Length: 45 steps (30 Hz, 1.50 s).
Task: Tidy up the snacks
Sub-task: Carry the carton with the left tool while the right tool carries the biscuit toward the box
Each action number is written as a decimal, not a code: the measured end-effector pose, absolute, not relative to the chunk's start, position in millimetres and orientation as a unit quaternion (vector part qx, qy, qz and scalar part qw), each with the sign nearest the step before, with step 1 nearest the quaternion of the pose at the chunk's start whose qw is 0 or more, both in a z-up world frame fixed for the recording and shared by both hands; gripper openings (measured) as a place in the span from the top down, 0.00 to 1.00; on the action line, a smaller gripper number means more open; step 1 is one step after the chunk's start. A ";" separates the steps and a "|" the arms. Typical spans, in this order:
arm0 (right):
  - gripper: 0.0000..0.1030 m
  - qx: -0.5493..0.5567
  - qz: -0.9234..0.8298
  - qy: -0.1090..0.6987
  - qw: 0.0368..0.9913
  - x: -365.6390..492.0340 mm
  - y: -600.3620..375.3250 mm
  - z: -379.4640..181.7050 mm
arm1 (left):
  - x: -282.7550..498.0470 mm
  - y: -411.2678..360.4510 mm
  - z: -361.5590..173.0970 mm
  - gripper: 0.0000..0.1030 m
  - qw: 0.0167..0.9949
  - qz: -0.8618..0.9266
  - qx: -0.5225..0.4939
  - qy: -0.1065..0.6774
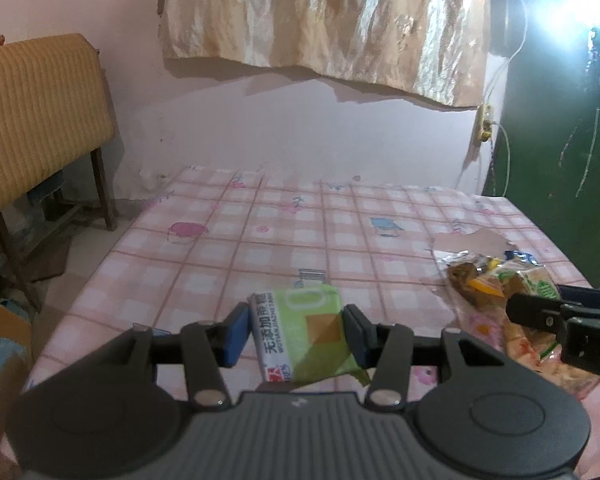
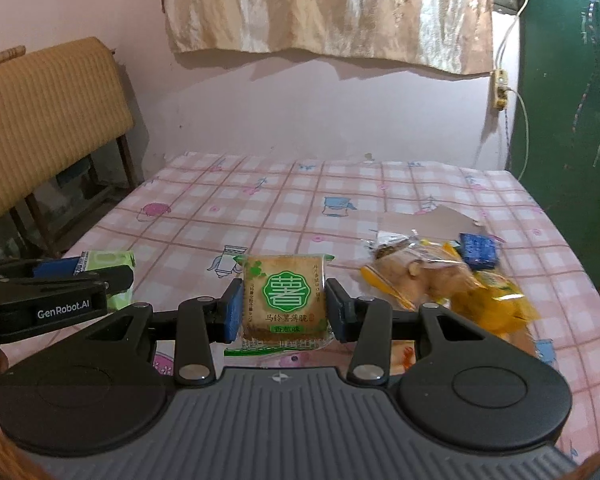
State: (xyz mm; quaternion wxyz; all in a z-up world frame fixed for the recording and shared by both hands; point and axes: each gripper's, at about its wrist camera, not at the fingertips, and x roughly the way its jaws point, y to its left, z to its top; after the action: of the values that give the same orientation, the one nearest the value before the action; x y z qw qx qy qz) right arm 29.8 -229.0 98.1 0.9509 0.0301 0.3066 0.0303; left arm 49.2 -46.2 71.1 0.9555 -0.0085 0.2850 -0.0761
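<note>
Sorting is underway: left gripper (image 1: 296,326) pinches a green snack pack (image 1: 306,334) at lower centre, right gripper (image 2: 285,310) clamps a potato cracker packet (image 2: 285,300); next, each probably needs its own placing spot.

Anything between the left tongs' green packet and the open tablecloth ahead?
Nothing visible. The left tongs grip the green packet; the tablecloth ahead looks bare. The snack pile sits off right.

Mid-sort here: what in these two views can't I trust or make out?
- Snack pile, right wrist view: motion-blurred, packets overlap, count unclear.
- Pile's near part, left wrist view: hidden by right gripper.
- Green packet: lower edge behind left gripper.
- Top right, left wrist view: glare.
</note>
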 end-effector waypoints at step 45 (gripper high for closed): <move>0.47 0.072 -0.105 0.270 0.954 -51.6 -366.1 114.2 | 2.9 -209.8 89.4 0.52 0.937 -0.235 0.023 0.259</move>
State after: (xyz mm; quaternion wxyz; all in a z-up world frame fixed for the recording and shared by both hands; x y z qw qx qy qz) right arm -51.6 -366.1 114.2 0.9543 0.0722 0.2702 -0.1054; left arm 2.9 -209.8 89.4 0.9367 0.0228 0.2588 -0.2348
